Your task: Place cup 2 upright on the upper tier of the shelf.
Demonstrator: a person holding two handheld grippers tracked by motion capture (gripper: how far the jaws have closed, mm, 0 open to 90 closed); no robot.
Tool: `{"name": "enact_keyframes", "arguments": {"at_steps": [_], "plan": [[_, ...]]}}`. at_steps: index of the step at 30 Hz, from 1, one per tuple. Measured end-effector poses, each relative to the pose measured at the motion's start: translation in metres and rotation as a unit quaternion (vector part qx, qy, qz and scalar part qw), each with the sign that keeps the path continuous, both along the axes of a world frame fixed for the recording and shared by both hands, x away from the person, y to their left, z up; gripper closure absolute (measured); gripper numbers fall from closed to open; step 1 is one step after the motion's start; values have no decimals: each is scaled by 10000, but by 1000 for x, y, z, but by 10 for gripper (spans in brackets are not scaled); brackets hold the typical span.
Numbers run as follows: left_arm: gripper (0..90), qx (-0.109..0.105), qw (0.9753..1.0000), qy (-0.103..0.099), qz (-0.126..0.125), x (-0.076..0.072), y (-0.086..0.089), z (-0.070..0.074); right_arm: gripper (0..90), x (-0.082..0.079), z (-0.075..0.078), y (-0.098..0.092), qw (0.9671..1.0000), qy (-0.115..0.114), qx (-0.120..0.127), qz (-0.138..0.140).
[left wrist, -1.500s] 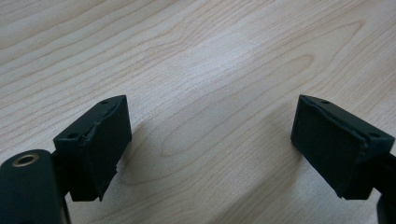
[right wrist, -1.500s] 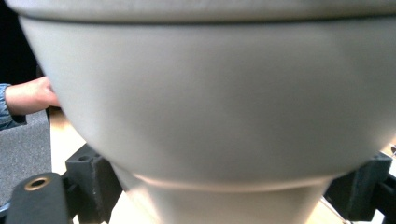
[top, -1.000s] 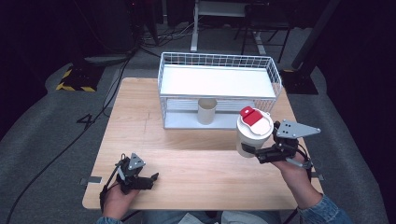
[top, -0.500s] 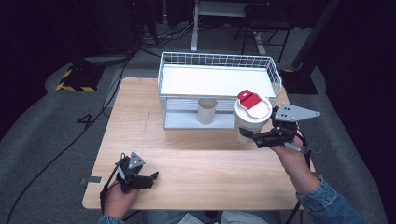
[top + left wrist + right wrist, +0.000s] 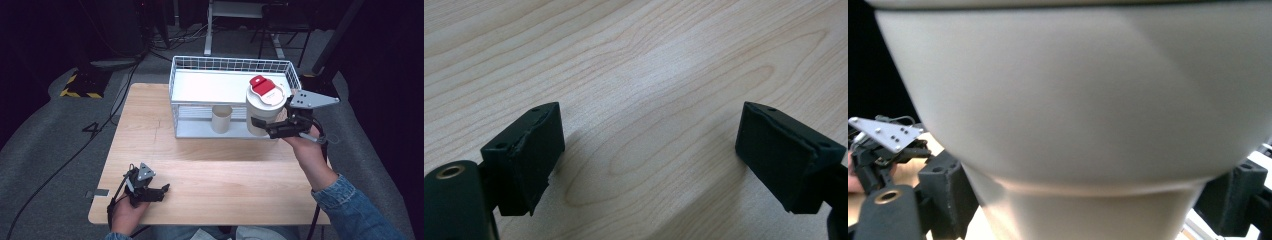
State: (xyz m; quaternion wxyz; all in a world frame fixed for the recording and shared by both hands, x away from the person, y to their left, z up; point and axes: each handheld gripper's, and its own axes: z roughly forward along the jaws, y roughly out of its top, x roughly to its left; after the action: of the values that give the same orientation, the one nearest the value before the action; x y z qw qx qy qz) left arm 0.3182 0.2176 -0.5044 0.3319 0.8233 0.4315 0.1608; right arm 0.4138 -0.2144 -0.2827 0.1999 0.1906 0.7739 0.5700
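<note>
White cup (image 5: 264, 111) with red lid, right of frame centre, pinched by right gripper (image 5: 268, 128) before wire basket (image 5: 182, 80). Left gripper (image 5: 159, 192), lower left, jaws spread over table (image 5: 225, 170).

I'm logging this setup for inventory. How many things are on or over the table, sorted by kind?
Lidded cups: 1, the white cup with red lid, held up by the right gripper
Open cups: 1, the beige cup under the rack's shelf
Wire racks: 1, the white rack
Grippers: 2, counting the left gripper
Total: 5
</note>
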Motion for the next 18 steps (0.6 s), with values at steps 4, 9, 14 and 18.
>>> {"name": "enact_keyframes", "arguments": {"at_steps": [4,9,14,18], "plan": [[127,0,10000,0,2,0,0,0,141,9,6,4,10000,-15,21,-25],[127,7,10000,12,39,-1,0,0,141,24,13,11,9999,10,126,-59],[127,10,10000,8,50,-1,0,0,141,37,17,18,9998,16,193,-84],[127,-22,9999,20,106,-1,-1,0,141,47,19,25,9997,-16,216,-113]]}}
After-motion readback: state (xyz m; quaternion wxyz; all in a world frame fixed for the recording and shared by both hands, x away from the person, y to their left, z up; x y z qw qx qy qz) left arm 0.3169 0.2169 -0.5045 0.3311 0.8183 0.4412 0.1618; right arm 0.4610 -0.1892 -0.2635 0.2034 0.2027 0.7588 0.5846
